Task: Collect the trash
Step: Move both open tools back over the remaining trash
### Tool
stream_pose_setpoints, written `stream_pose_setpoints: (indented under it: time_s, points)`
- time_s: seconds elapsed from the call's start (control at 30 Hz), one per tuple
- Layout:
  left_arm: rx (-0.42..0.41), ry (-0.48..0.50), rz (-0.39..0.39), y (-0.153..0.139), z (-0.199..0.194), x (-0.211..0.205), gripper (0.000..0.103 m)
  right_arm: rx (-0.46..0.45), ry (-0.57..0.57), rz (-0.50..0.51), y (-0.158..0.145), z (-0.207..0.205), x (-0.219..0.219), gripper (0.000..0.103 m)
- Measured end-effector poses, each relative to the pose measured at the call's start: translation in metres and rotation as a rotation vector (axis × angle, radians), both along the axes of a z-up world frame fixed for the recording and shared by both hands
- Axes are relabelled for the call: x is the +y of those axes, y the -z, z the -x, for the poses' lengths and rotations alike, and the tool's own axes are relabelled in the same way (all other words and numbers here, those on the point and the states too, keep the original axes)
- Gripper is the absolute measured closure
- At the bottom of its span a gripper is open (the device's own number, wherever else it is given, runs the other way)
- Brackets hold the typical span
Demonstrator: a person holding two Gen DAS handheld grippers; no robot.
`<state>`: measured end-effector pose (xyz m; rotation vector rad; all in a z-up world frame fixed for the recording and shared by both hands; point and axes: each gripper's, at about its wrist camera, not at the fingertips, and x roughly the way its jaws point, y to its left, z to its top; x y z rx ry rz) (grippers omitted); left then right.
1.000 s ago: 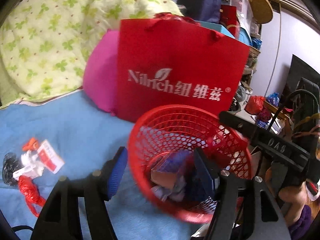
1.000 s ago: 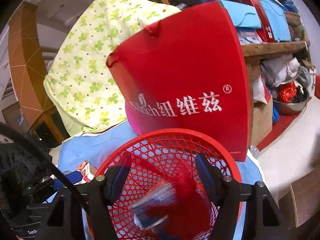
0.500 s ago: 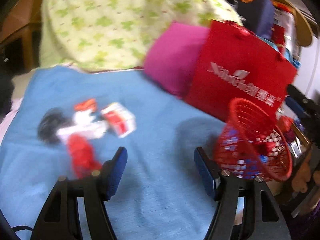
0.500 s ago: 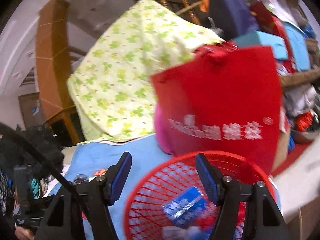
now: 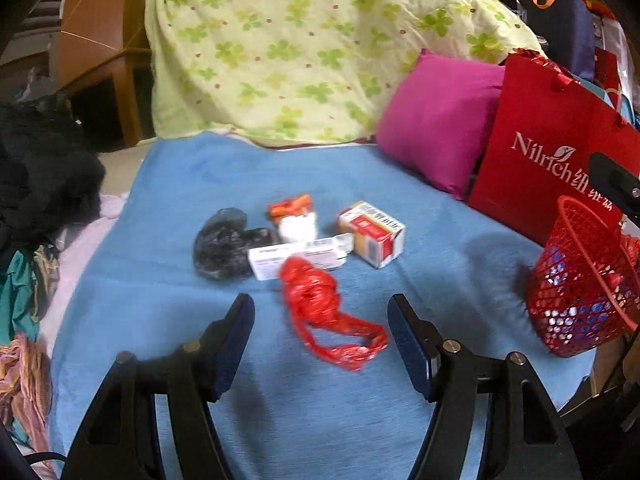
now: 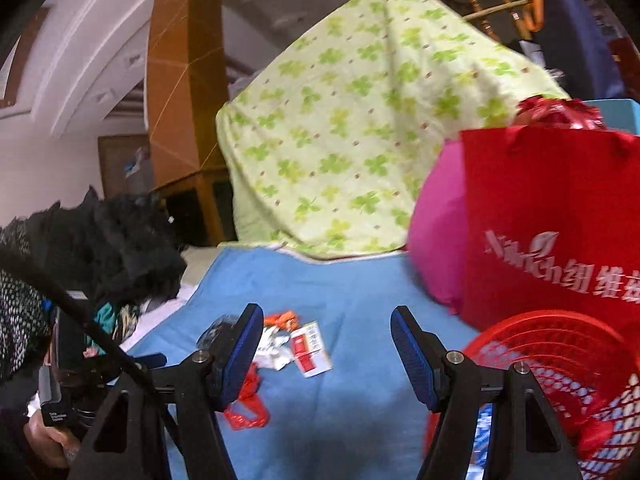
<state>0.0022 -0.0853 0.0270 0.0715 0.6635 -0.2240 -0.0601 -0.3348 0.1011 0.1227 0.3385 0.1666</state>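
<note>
Trash lies in a loose cluster on the blue blanket (image 5: 168, 288), well apart from the red mesh basket (image 5: 580, 300) that stands at the blanket's far right edge and already holds scraps. Nearest the left gripper (image 5: 320, 316) is a crumpled red plastic bag (image 5: 316, 300), its tail trailing toward the right pad; it looks feather-light, soft and slippery, so the bunched upper lump is probably the surest place to pinch. Just beyond the red bag a long white carton (image 5: 296, 256) touches it, with a red-and-white box (image 5: 372, 234) to the basket side, a crumpled white wrapper with an orange scrap (image 5: 294, 216) behind, and a black crumpled bag (image 5: 228, 242) on the side away from the basket. The cartons seem light and stiff, best taken across their narrow faces, though they could crush. The left gripper's jaws stand spread and empty above the blanket, straddling the red bag without touching it; the right gripper (image 6: 326, 344) also hangs spread and empty, close beside the basket rim. Open blanket lies between the cluster and the basket, while a red paper gift bag (image 5: 544, 148) and pink cushion (image 5: 436, 120) crowd behind the basket.
</note>
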Motion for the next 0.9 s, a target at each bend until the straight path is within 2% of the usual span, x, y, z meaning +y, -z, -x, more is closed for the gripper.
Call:
stream_pose_setpoints:
  time_s: [0.23, 0.57, 0.9]
  points:
    - [0.003, -0.045, -0.015, 0.008, -0.003, 0.023, 0.033, 0.121, -0.034, 0.018, 0.024, -0.03, 0.03, 0.032]
    - [0.011, -0.115, -0.026, 0.019, -0.006, 0.057, 0.033, 0.243, -0.061, 0.038, 0.051, -0.055, 0.055, 0.032]
    - [0.025, -0.143, -0.028, 0.032, -0.014, 0.075, 0.033, 0.338, -0.107, 0.047, 0.076, -0.076, 0.084, 0.032]
